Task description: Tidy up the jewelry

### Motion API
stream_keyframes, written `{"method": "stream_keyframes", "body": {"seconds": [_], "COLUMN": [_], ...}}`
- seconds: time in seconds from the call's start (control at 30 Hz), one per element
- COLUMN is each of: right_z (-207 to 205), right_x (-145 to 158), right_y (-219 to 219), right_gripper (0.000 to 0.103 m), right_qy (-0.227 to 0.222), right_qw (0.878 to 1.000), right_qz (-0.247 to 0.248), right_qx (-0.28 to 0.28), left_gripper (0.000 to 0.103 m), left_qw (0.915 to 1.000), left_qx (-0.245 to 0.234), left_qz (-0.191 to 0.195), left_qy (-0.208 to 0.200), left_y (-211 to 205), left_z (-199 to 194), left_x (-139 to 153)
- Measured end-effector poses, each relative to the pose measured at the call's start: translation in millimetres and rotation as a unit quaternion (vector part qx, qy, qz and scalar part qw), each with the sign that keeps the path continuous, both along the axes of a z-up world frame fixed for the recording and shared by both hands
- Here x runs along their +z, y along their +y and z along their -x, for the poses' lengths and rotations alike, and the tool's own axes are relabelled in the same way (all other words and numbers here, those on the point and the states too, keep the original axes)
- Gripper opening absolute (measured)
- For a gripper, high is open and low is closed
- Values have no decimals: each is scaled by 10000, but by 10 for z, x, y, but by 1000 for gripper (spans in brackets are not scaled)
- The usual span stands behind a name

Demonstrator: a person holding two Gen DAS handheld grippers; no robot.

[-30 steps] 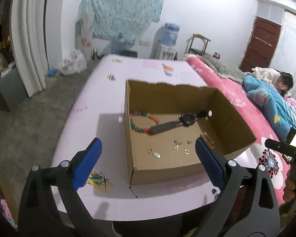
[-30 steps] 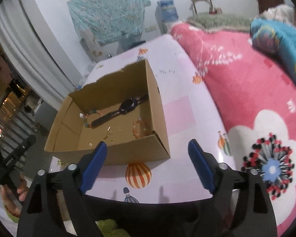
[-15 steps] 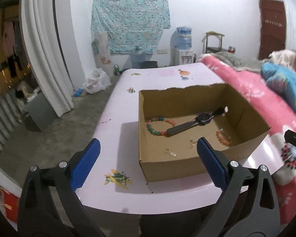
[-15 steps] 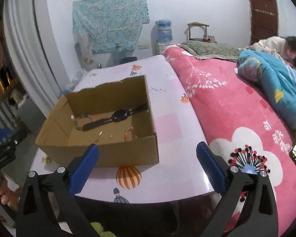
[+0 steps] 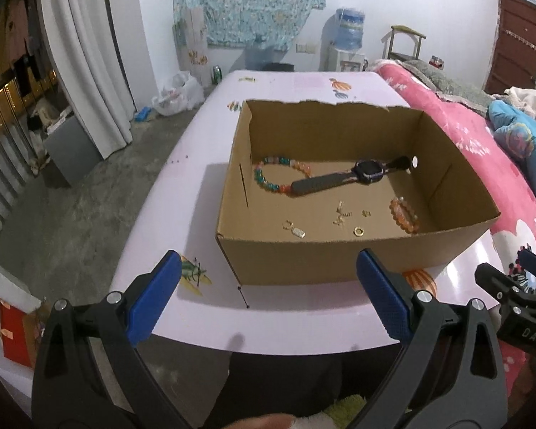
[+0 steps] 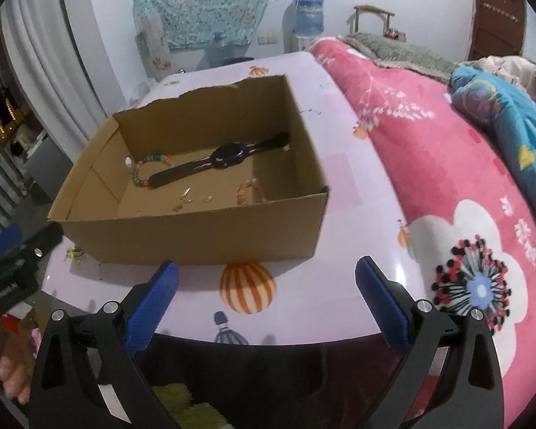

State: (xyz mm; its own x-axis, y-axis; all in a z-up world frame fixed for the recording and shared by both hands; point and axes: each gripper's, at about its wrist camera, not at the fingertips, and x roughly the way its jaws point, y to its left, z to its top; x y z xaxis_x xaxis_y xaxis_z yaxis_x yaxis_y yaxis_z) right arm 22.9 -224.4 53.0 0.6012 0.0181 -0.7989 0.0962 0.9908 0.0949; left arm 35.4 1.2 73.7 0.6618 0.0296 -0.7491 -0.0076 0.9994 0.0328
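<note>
Two spread grippers held short of an open cardboard box of jewelry on a pink table in a bedroom

The left gripper point(image 5: 268, 296) and right gripper point(image 6: 266, 300) both have their blue-padded fingers wide apart, pinching nothing, at the near edge of a glossy pale pink table point(image 5: 203, 193) printed with small balloon pictures. The cardboard box point(image 5: 339, 261) sits toward the table's near right corner; on its floor lie a black watch point(image 5: 368, 173), a multicoloured bead bracelet point(image 5: 268, 182) by the left wall, an orange bead bracelet point(image 5: 403, 214) by the right wall, and small gold pieces point(image 5: 341, 214) near the front wall. Right of the table is a bed with a pink floral blanket point(image 6: 464, 178). White curtains point(image 5: 85, 53) hang at left, a patterned blue cloth point(image 5: 246, 0) on the far white wall, a water dispenser point(image 5: 350, 35) and a brown door point(image 5: 514, 43) beyond
</note>
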Motion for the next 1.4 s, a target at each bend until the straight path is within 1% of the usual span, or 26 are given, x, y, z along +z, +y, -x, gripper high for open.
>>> {"method": "stream_keyframes", "body": {"seconds": [0.07, 0.27, 0.6, 1.4], "right_z": [-16, -35, -50, -44], "right_x": [-17, -32, -33, -36], "right_y": [27, 82, 70, 67], "right_gripper": [96, 96, 96, 96], "right_qy": [56, 100, 115, 128], "right_qw": [10000, 9999, 9999, 9999], "right_qz": [-25, 19, 39, 63], "right_qx": [11, 53, 17, 35], "left_gripper": [95, 95, 95, 95], "left_qw": [10000, 9998, 9996, 9994], "left_qx": [-57, -142, -75, -75], "left_qz": [-31, -86, 46, 112], "left_qy": [72, 115, 252, 320], "left_y": [-23, -55, -31, -52], "left_z": [-3, 13, -16, 2], "left_x": [-38, -48, -84, -119]}}
